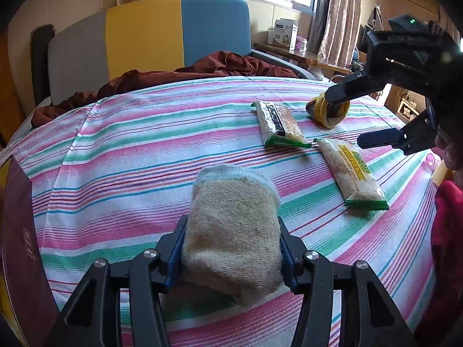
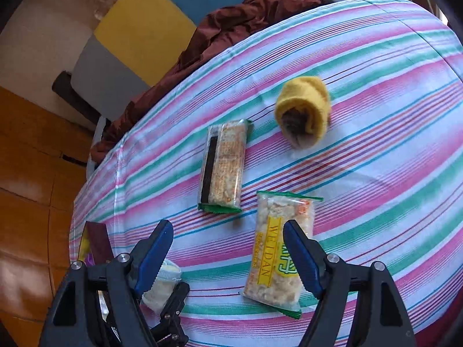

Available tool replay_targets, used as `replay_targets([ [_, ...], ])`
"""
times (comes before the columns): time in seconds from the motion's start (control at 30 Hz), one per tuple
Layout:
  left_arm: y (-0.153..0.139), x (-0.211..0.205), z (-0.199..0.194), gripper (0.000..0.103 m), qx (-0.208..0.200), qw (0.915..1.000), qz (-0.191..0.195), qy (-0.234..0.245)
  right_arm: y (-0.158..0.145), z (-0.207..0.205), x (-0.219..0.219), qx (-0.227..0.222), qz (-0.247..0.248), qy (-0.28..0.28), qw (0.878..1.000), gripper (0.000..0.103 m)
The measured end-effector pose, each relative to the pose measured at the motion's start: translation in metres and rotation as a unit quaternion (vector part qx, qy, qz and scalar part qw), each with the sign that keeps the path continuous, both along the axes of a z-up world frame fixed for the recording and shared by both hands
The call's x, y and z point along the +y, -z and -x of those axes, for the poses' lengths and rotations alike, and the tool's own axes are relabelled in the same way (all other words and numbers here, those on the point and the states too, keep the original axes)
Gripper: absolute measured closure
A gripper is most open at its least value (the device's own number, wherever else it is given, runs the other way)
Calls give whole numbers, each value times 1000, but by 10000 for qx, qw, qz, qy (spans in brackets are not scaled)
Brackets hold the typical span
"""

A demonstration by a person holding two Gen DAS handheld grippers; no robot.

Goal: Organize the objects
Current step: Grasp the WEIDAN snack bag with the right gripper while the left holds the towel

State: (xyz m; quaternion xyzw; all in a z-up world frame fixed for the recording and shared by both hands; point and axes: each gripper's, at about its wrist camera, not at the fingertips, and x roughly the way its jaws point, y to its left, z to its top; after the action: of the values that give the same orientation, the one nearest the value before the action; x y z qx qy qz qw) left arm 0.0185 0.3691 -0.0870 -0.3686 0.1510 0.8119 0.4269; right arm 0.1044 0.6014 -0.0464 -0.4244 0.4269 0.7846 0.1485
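My left gripper (image 1: 231,248) is shut on a rolled cream sock (image 1: 234,225), held just above the striped bedsheet (image 1: 130,150); the sock also shows in the right wrist view (image 2: 162,286). My right gripper (image 2: 228,248) is open and empty, hovering above the sheet over a snack bar with a yellow label (image 2: 277,260). In the left wrist view the right gripper (image 1: 350,118) hangs at the right, above that bar (image 1: 351,173). A second snack bar with a dark stripe (image 2: 222,167) lies beyond. A rolled yellow sock (image 2: 302,110) lies farther back.
A dark maroon box (image 1: 20,245) stands at the left edge of the bed. A rumpled brown blanket (image 1: 202,69) lies at the head, against a grey, yellow and blue headboard (image 1: 144,34). A wooden bedside table (image 1: 303,55) with boxes stands at the back right.
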Motion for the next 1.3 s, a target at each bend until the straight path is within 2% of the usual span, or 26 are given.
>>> replay_targets([
  [0.13, 0, -1, 0, 48, -26, 10000, -14, 14, 14, -21, 19, -479, 49, 758, 9960, 23],
  [0.27, 1, -3, 0, 46, -46, 10000, -13, 14, 20, -22, 26, -641, 94, 900, 9938, 23],
  [0.4, 1, -3, 0, 46, -45, 10000, -11, 22, 18, -13, 21, -698, 0, 692, 9952, 25],
  [0.5, 1, -3, 0, 46, -46, 10000, -11, 24, 18, -4, 15, -762, -26, 432, 9962, 32],
  [0.7, 2, -2, 0, 46, -24, 10000, 6, 32, 20, 18, -1, -1131, -409, -162, 9926, 37],
  [0.93, 2, -2, 0, 46, -2, 10000, 27, 45, 25, 40, -19, -1695, -1154, -729, 9760, 38],
  [1.03, 2, -2, 0, 46, -4, 10000, 26, 46, 27, 46, -30, -1988, -1692, -903, 9611, 53],
  [1.07, 2, -2, 0, 46, -1, 10000, 26, 46, 25, 48, -31, -1974, -1780, -934, 9595, 57],
  [1.13, 2, -2, 0, 46, -7, 10000, 21, 48, 23, 49, -31, -1929, -1852, -955, 9588, 59],
  [1.3, 2, -2, -1, 47, 35, 10000, 45, 33, 25, 61, -32, -1901, -1989, -1147, 9545, 58],
])
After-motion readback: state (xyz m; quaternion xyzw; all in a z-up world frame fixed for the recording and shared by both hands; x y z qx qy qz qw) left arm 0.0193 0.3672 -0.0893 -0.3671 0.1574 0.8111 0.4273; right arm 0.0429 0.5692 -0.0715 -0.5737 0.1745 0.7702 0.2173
